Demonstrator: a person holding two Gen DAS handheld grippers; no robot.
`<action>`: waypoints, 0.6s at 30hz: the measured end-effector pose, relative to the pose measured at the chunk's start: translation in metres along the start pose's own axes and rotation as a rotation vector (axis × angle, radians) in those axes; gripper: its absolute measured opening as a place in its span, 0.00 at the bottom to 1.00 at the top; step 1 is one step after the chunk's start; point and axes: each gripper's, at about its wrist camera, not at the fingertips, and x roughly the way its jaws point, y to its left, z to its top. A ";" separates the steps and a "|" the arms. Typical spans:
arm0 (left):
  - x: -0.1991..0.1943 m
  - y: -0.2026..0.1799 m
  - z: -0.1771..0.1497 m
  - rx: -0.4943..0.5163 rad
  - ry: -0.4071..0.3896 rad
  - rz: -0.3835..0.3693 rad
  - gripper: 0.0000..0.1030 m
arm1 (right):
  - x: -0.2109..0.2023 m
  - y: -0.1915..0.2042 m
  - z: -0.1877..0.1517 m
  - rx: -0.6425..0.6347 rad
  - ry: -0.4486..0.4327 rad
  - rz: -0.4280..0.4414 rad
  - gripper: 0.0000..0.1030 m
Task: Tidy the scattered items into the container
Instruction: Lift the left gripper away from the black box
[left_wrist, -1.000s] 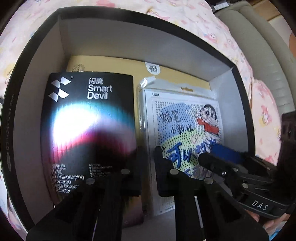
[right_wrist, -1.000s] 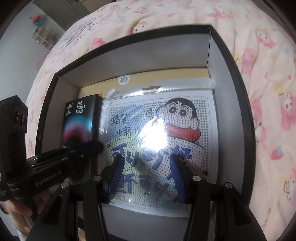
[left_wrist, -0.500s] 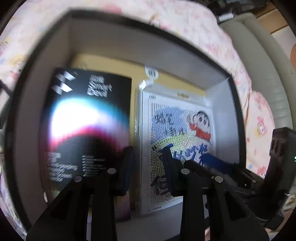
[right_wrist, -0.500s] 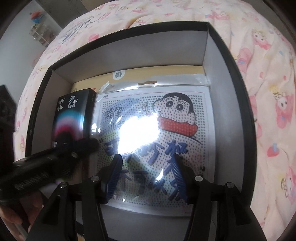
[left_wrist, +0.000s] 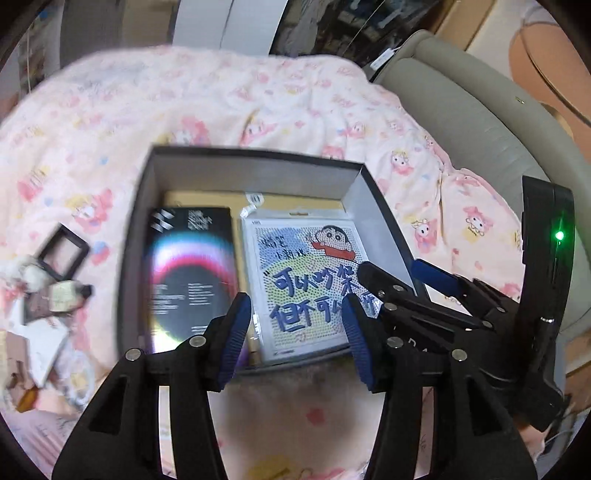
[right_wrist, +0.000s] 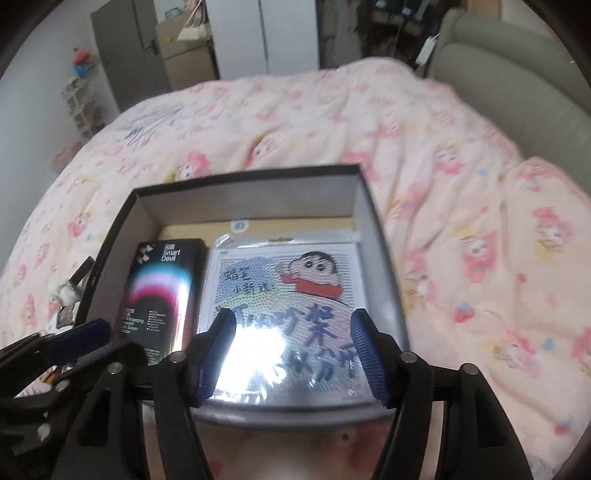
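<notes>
Both grippers — left (left_wrist: 295, 325) and right (right_wrist: 291, 347) — have pulled back from the box (left_wrist: 255, 153), fingers apart and empty. Black packet (left_wrist: 190, 273) and cartoon card (left_wrist: 306, 284) lie flat inside, beyond the fingertips. Scattered bits (left_wrist: 55, 280) left of the left fingers on the bed probably come next.

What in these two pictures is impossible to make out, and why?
- Small print on the black packet: motion blur in the left wrist view.
- Lower part of the cartoon sheet: washed out by glare in the right wrist view.
- Yellow envelope at the bottom of the box: mostly covered by the packet and the sheet.
- Clutter on the bed, left wrist view: blurred, items unclear.
</notes>
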 end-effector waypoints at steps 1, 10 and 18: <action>-0.011 -0.003 -0.002 0.017 -0.017 0.006 0.51 | -0.010 -0.002 -0.003 0.008 -0.006 0.000 0.60; -0.093 -0.006 -0.035 0.106 -0.087 -0.033 0.52 | -0.066 0.019 -0.027 0.021 -0.082 0.032 0.60; -0.120 0.020 -0.057 0.094 -0.097 -0.040 0.52 | -0.089 0.054 -0.051 -0.008 -0.091 0.075 0.60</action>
